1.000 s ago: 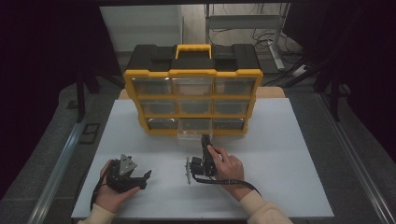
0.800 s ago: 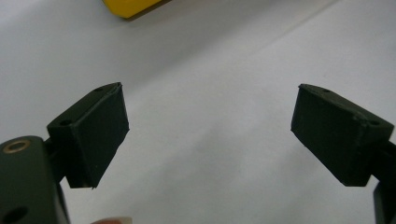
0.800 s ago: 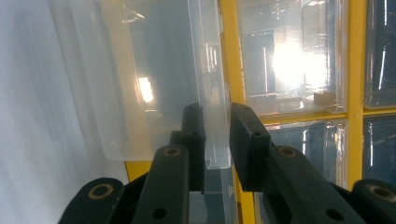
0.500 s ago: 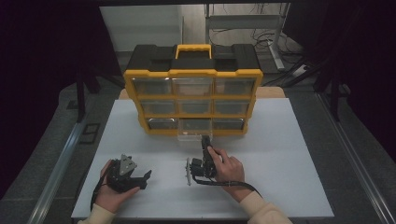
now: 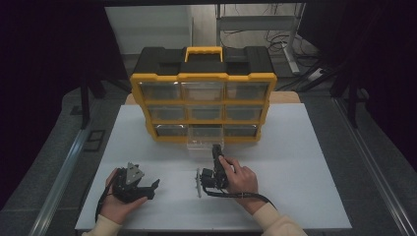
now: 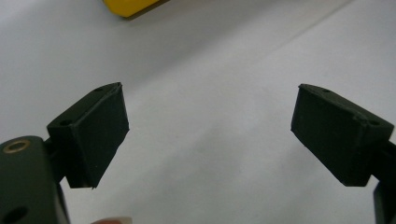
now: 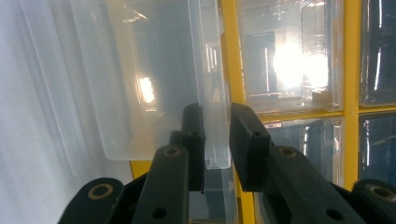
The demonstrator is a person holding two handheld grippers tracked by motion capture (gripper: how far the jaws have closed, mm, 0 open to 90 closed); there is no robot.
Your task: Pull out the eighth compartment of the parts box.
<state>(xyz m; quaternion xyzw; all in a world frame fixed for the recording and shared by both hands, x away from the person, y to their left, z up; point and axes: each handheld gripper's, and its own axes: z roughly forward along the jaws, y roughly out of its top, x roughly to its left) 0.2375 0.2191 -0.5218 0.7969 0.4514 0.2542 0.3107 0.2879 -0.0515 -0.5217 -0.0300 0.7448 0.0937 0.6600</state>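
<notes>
Item 1: my right gripper (image 5: pixel 215 153), jaws narrow, pinching front wall of clear drawer (image 5: pixel 204 143), which sits pulled out of bottom-mid slot of yellow organizer (image 5: pixel 203 77) at my 12 o'clock. Item 2: my left gripper (image 5: pixel 147 189), jaws wide, nothing held, resting on white table (image 5: pixel 305 162) at approx 7 o'clock, well apart from the drawer.

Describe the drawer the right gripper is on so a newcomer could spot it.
Find the yellow-framed black organiser on the white table. In its bottom row, the middle clear plastic drawer juts out toward the person, the right gripper clamped on its front lip; its neighbours sit flush.
</notes>
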